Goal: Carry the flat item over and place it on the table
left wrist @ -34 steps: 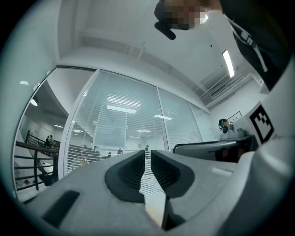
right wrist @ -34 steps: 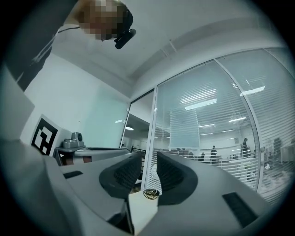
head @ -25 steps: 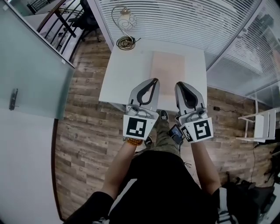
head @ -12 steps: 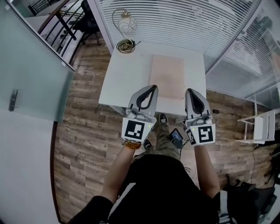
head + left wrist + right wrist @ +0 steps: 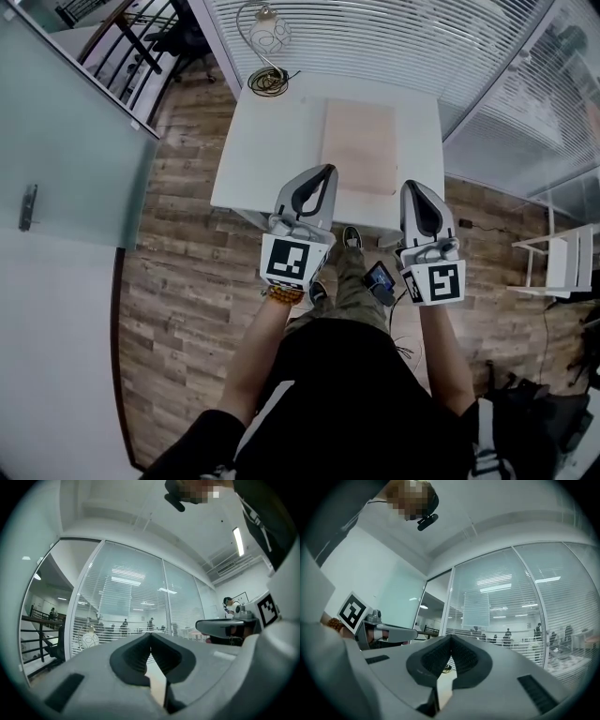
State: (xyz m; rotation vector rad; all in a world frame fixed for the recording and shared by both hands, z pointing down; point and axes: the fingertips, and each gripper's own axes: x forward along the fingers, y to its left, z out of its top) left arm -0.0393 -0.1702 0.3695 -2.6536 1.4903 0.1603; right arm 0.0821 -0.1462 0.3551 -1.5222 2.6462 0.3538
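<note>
Both tongs are closed and empty. The left gripper [image 5: 328,170] has its jaws pressed tip to tip with nothing between them, and the right gripper [image 5: 413,185] is the same; each gripper view shows only a thin dark seam where the pads meet. They are held side by side, pointing roughly level toward the white table [image 5: 267,141].

The flat item [image 5: 359,145], a pale board, lies flat on that table just ahead of the tongs, mostly in the space between their two lines. Its near left corner sits under the left tip as seen from above. The left tip probably hovers over the corner without touching it, though the overhead angle leaves that unsure.

Beyond the left gripper, a wire lamp [image 5: 265,37] stands at the table's far corner.

Judging by this, the carrying and placing are done; at most, drawing the tongs back remains.
</note>
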